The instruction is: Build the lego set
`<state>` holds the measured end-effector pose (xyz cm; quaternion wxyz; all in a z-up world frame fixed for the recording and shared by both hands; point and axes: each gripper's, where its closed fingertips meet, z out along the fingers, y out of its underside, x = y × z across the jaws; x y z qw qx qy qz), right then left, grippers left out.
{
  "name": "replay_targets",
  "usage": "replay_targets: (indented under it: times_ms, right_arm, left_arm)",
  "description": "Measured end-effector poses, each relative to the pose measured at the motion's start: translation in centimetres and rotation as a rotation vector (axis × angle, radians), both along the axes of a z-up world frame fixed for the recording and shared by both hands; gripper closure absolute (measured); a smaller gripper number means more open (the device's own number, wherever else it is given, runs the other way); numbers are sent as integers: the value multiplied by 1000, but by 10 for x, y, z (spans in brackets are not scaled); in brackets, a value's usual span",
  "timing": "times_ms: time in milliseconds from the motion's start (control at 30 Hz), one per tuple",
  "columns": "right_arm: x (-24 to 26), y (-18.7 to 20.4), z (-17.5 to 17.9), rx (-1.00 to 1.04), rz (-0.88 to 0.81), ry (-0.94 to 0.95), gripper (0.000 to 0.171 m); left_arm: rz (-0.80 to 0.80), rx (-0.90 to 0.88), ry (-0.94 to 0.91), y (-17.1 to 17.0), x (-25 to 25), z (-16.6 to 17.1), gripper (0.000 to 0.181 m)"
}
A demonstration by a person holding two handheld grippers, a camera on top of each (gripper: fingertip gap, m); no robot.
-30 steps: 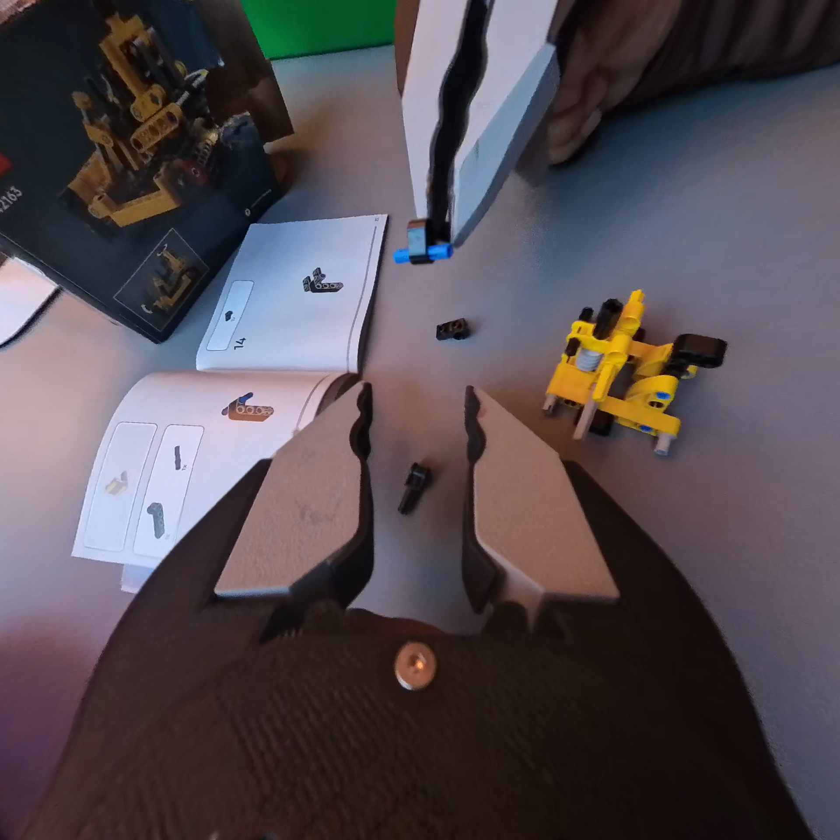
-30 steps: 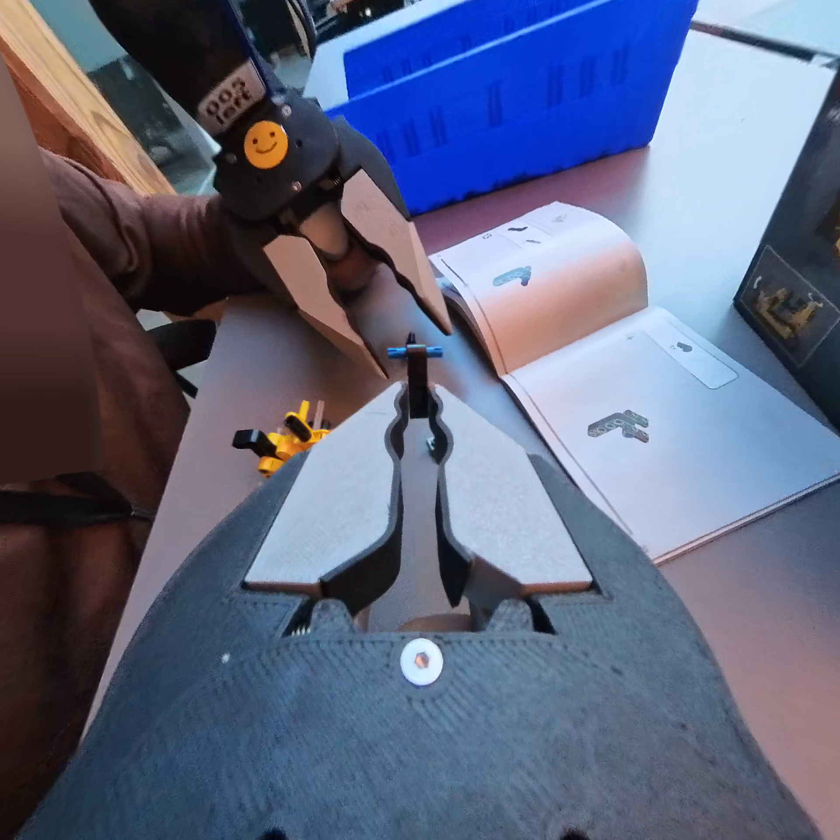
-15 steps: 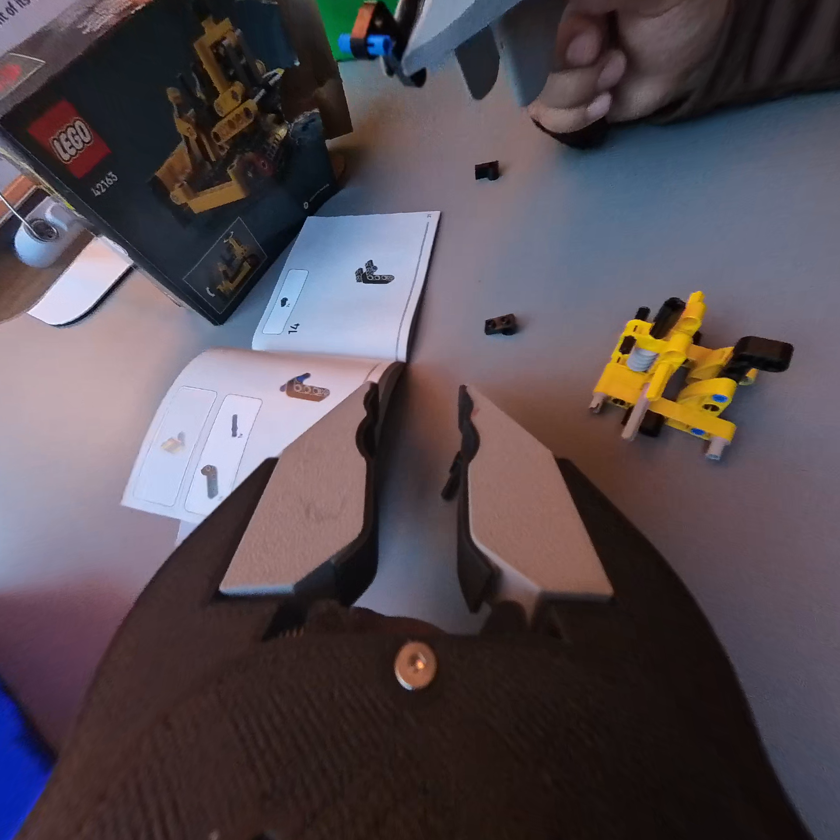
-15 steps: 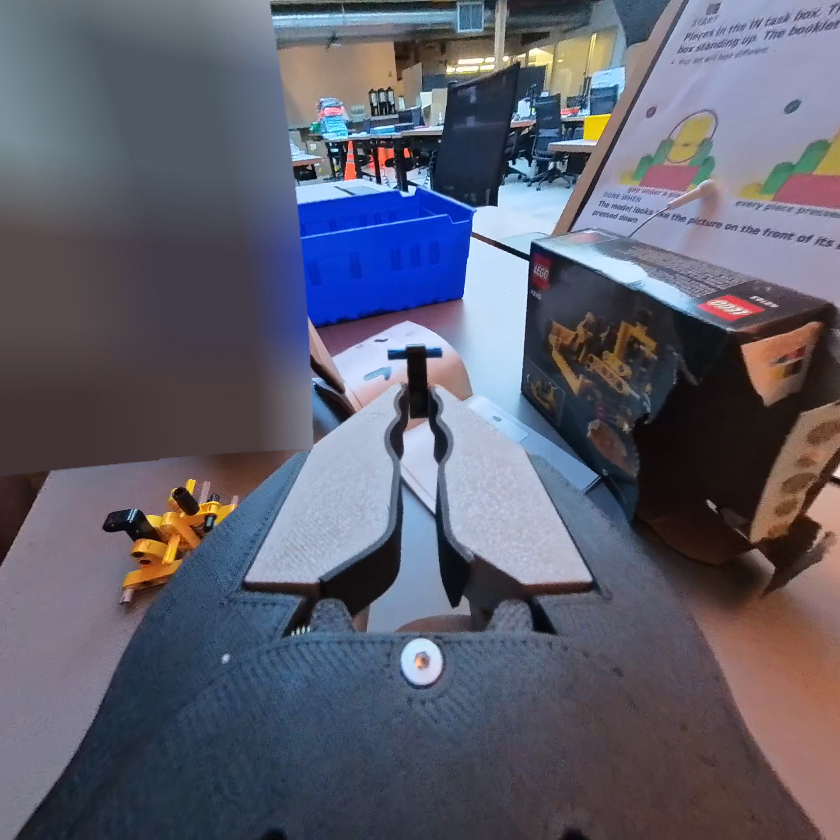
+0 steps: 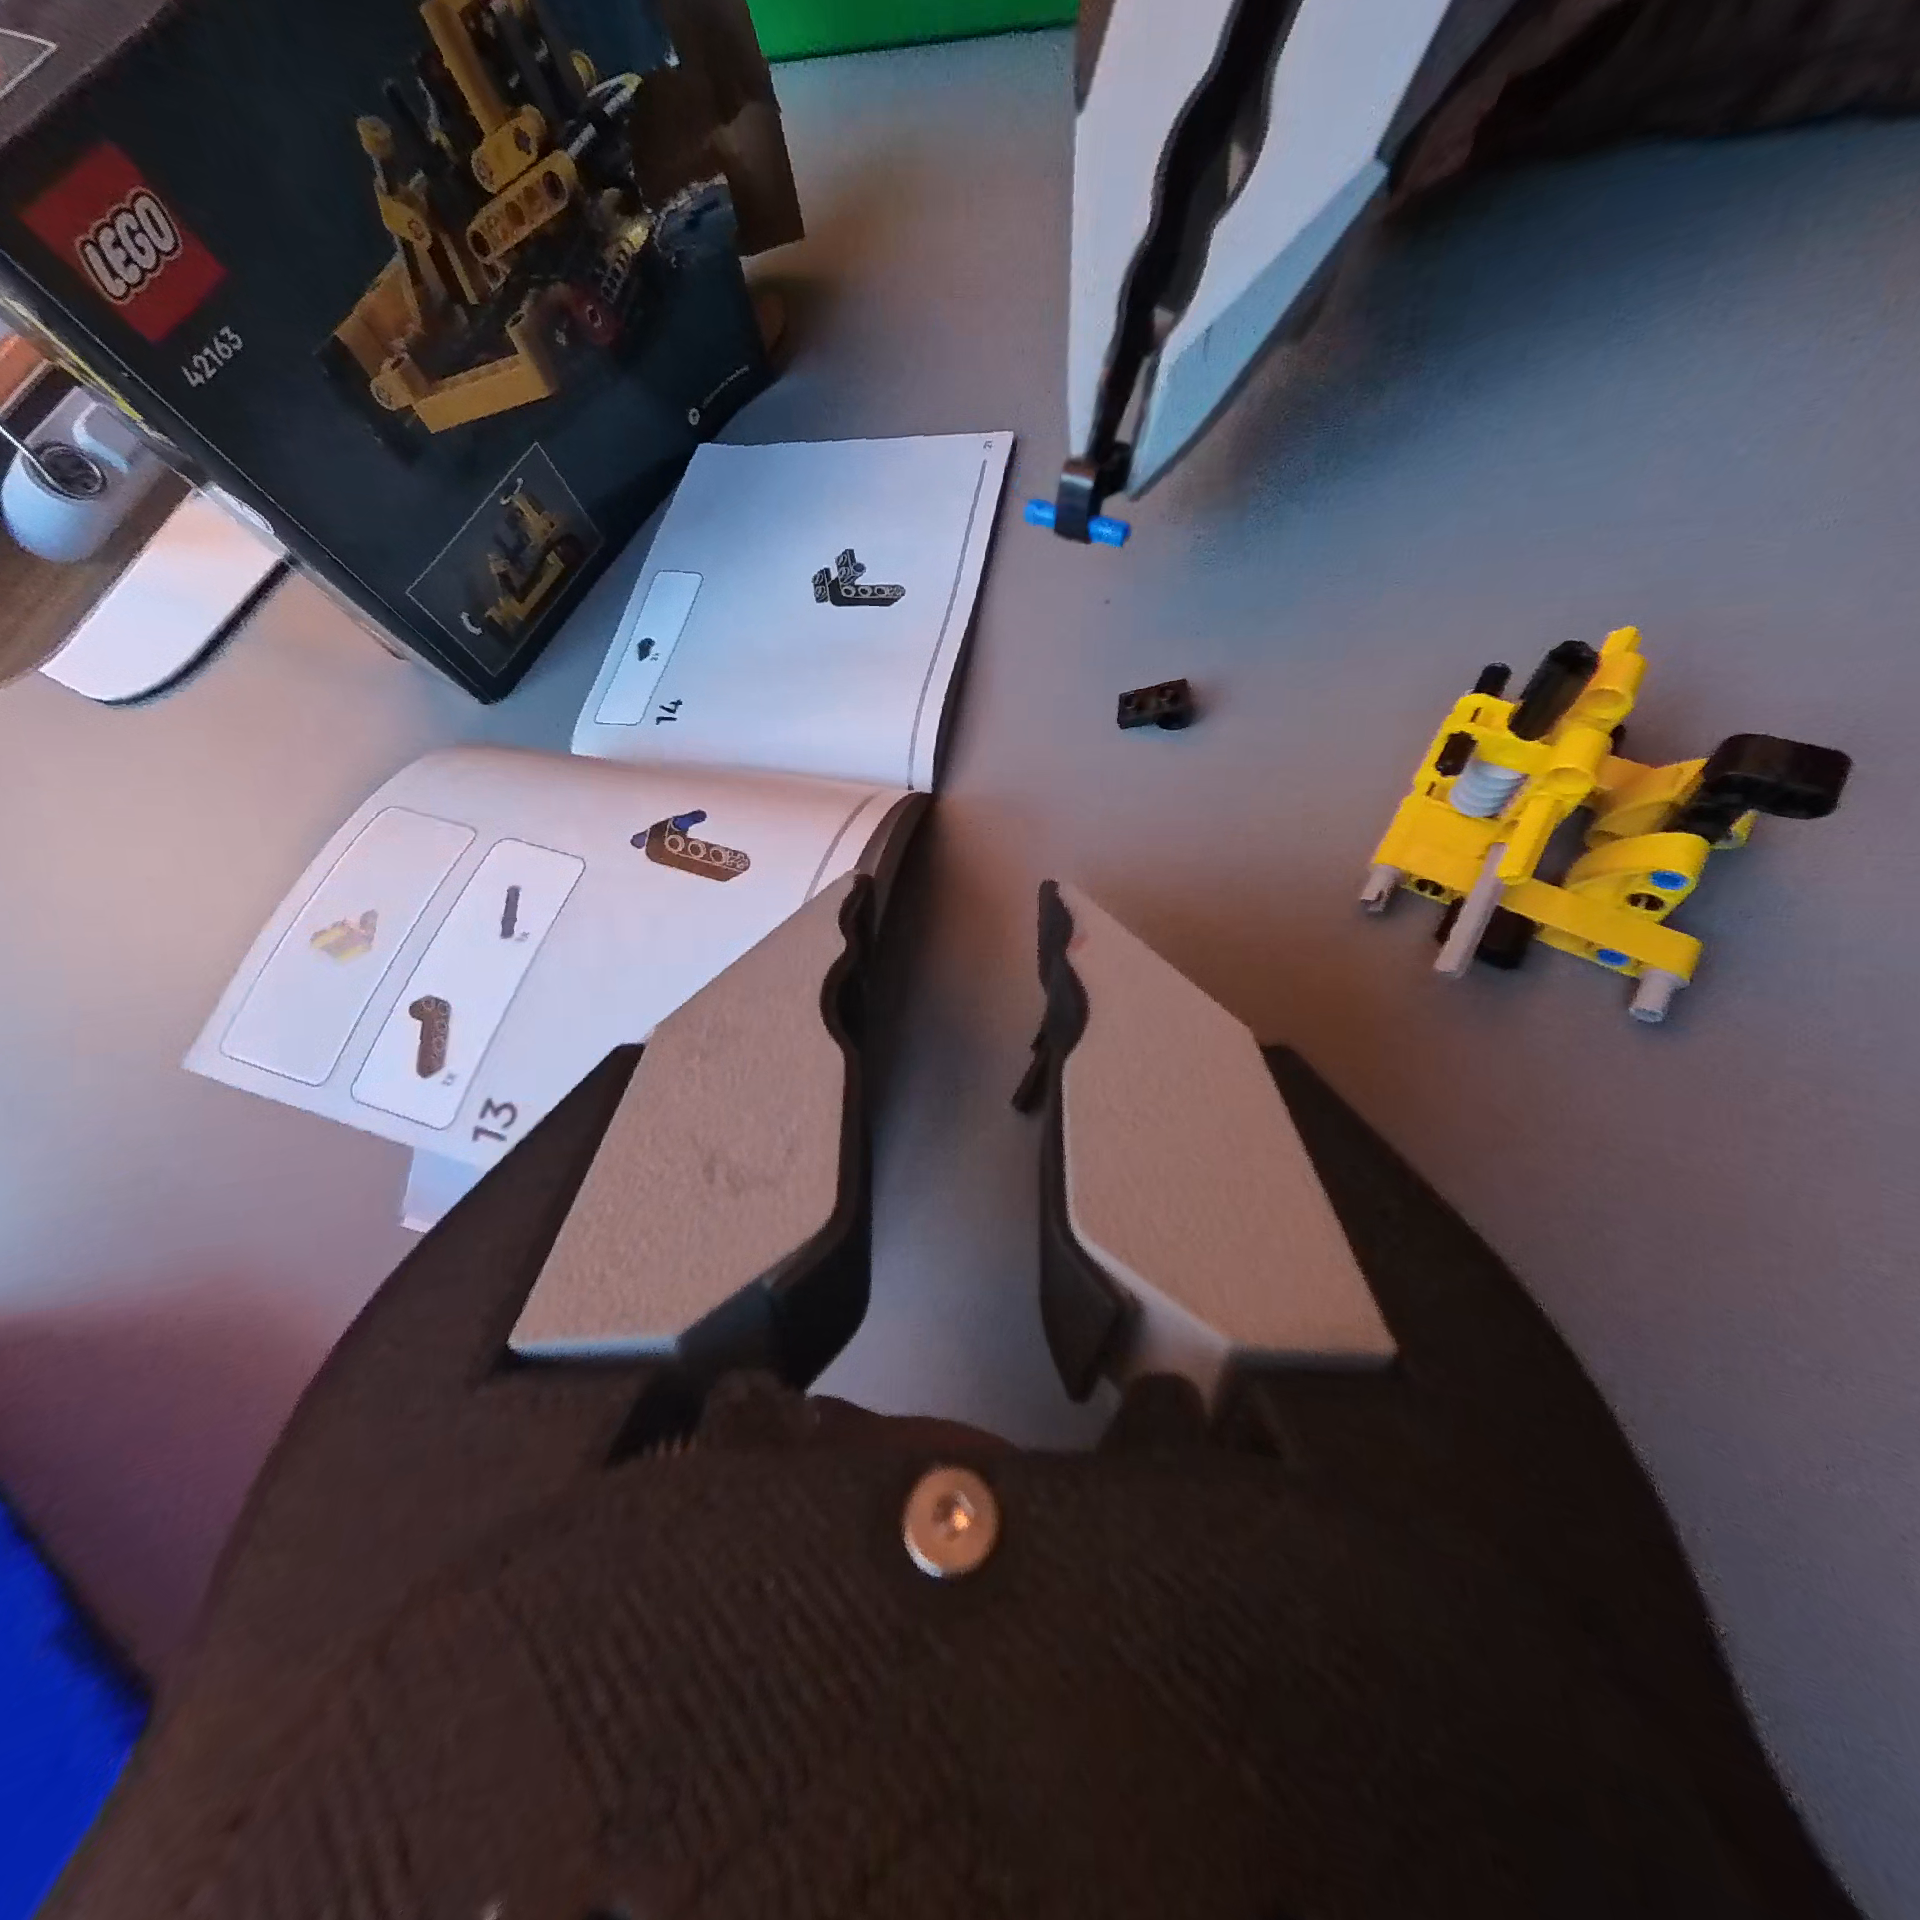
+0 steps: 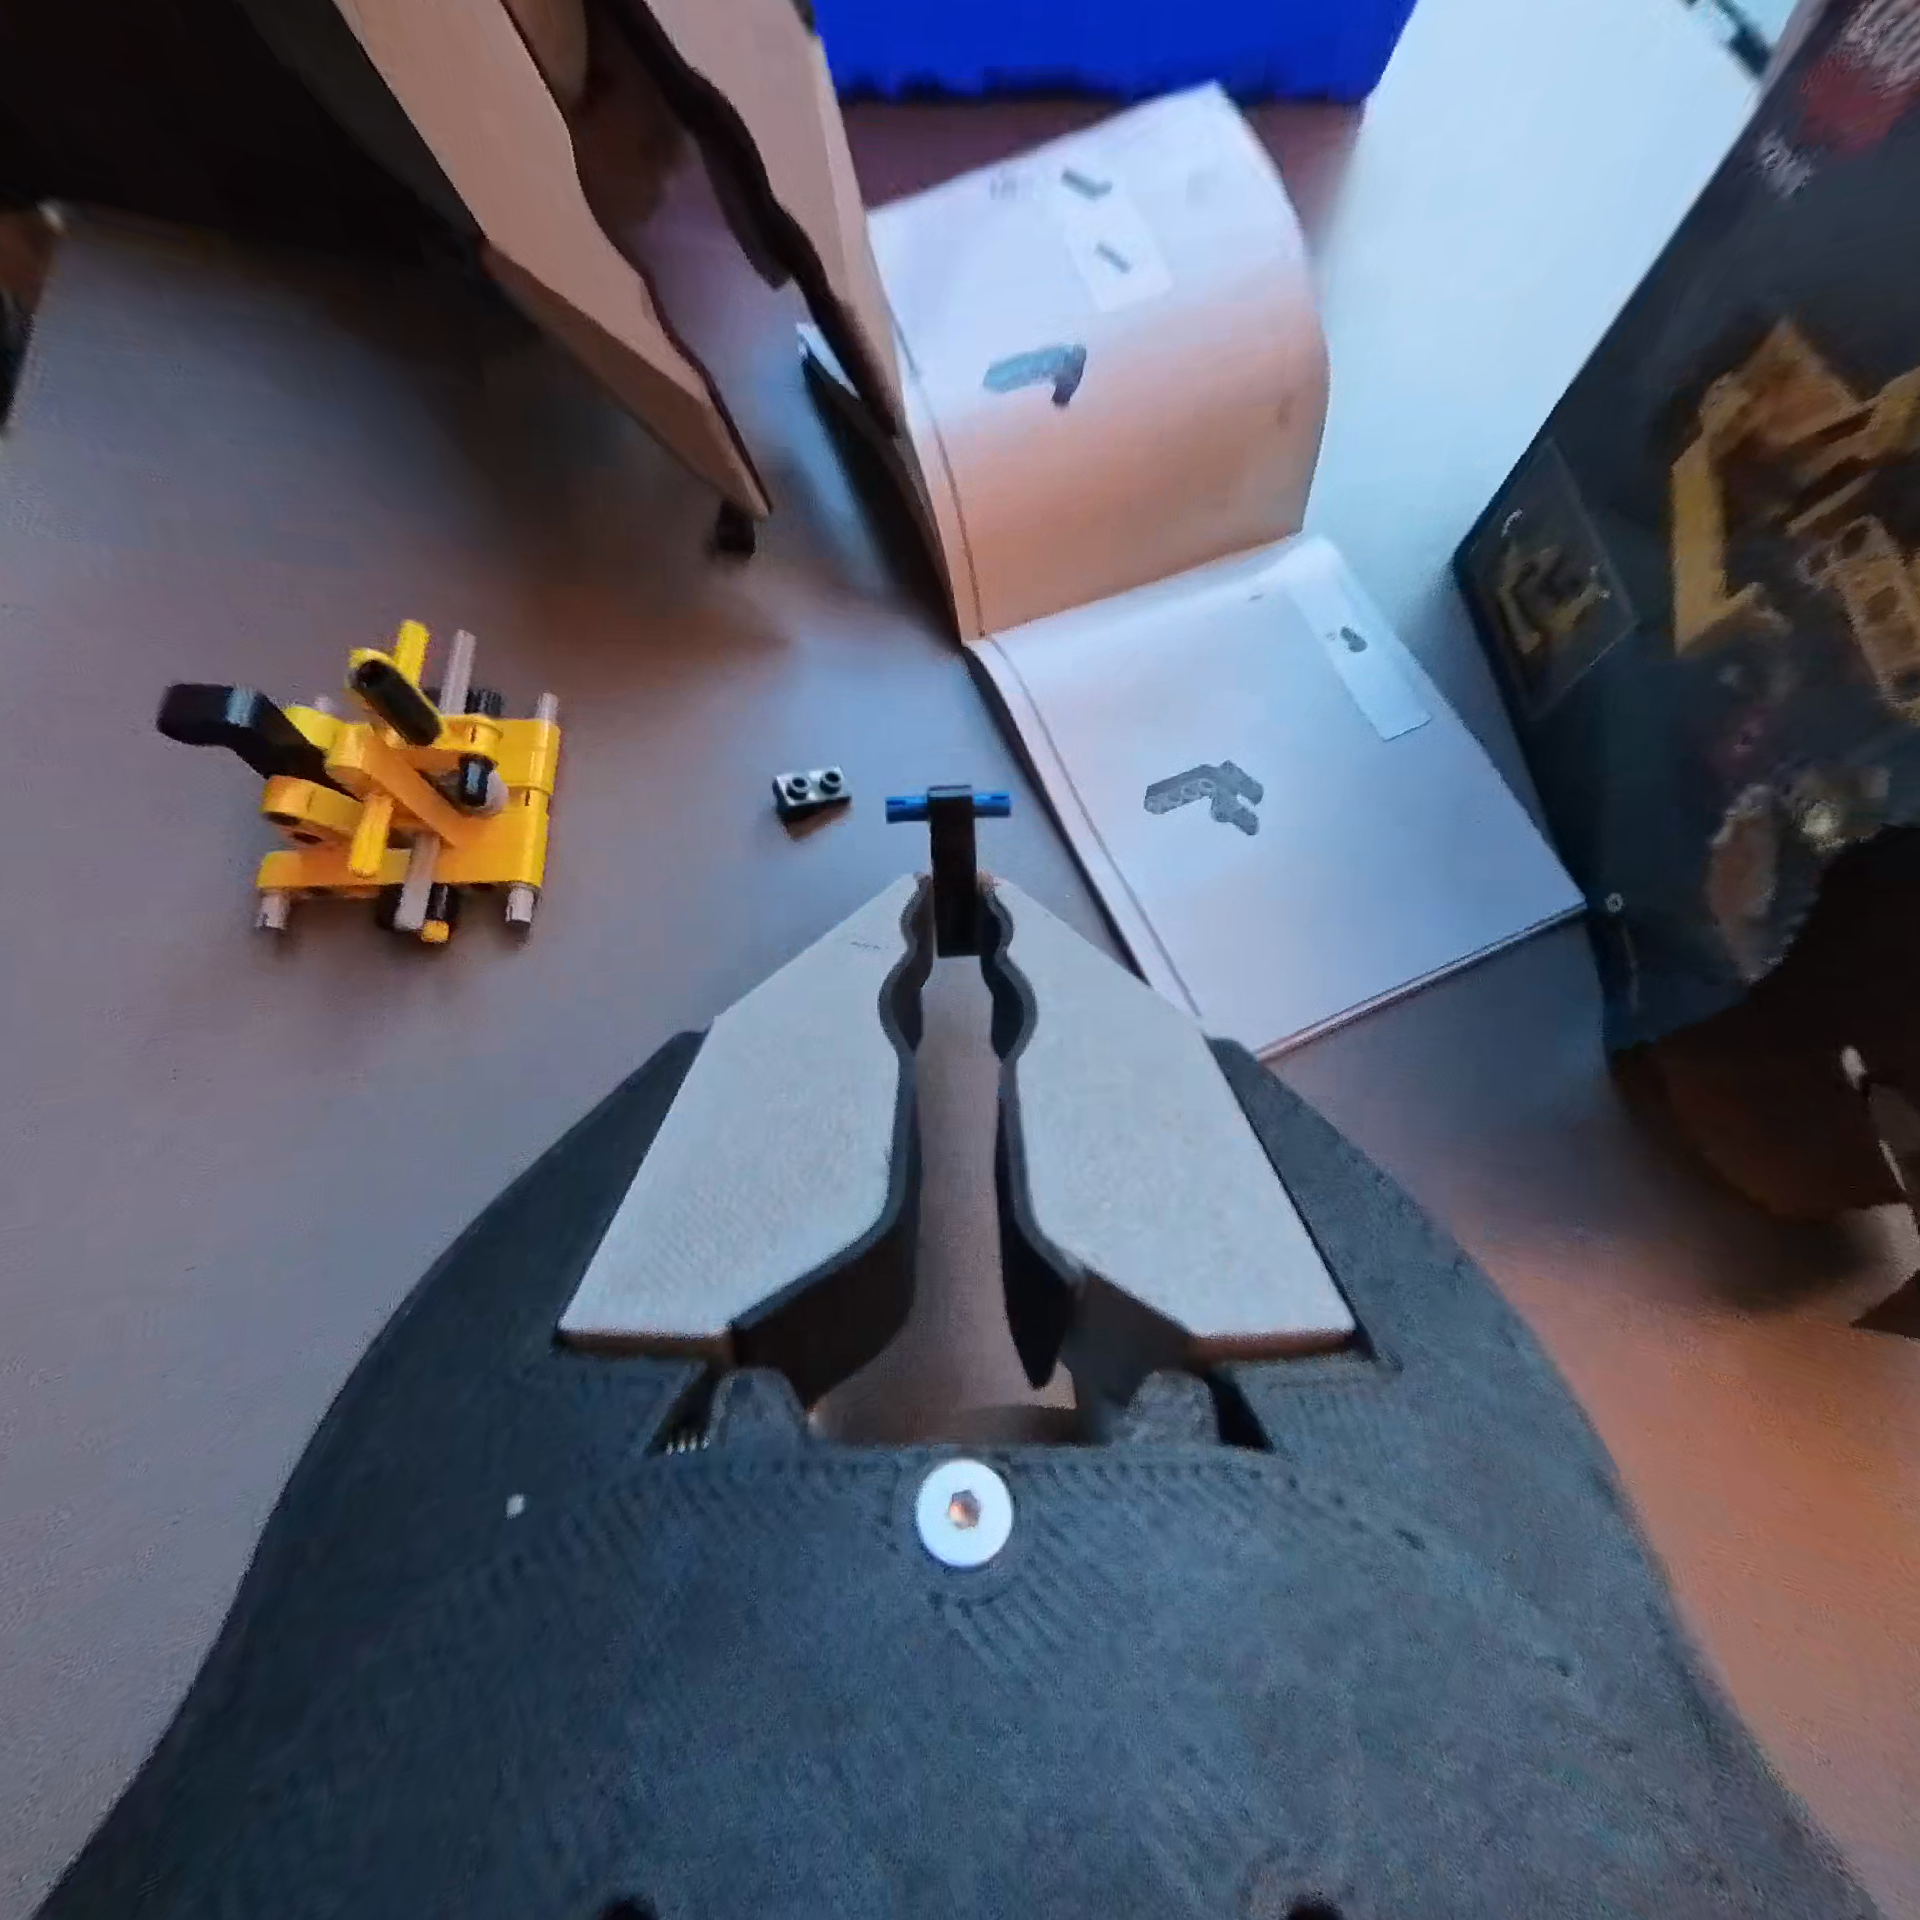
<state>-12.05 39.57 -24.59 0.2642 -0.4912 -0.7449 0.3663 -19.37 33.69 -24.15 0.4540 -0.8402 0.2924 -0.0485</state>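
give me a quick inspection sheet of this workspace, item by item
surface: grey table, mostly bare.
job's things: yellow model part-built; small black piece loose beside it; instruction booklet lying open.
clutter: set box standing behind the booklet.
grippers: right gripper shut on black beam with blue pin; left gripper open, thin black pin at its right finger, contact unclear.
cables: nothing seen.
surroundings: blue bin at the table's far side.

Grey tabletop (image 5: 1558, 416), blue bin (image 6: 1101, 47) at the far edge behind the open pages, blue corner (image 5: 52, 1714) low at frame edge, white cup (image 5: 62, 499) on a white surface (image 5: 166, 613), green panel (image 5: 914, 21) beyond
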Motion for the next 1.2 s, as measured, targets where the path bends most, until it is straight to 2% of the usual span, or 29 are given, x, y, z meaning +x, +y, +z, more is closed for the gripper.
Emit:
replay_targets:
  times_ms: [100,333,500,700,867,1033,1200]
  right_arm:
    - [3,4,-24,106,-11,-101,165]
    - [3,2,-23,102,-5,-92,160]
    - [6,6,-4,51,-7,-44,156]
    - [15,41,38,44,-117,100,156]
    - [24,69,60,14,-218,189,158]
    - [29,83,55,23,-265,167,158]
    - [30,85,46,13,-271,147,158]
  left_arm:
    - [7,-4,4,0,-2,-1,153]
    - [6,-29,-2,-1,-2,-4,155]
    - [0,-25,-12,-2,-2,-1,155]
    - [-23,-25,-31,-6,0,3,155]
    - [-43,2,-191,-8,3,28,155]
    - [-1,59,-285,-4,-7,47,154]
    - [48,24,-254,1,-13,35,155]
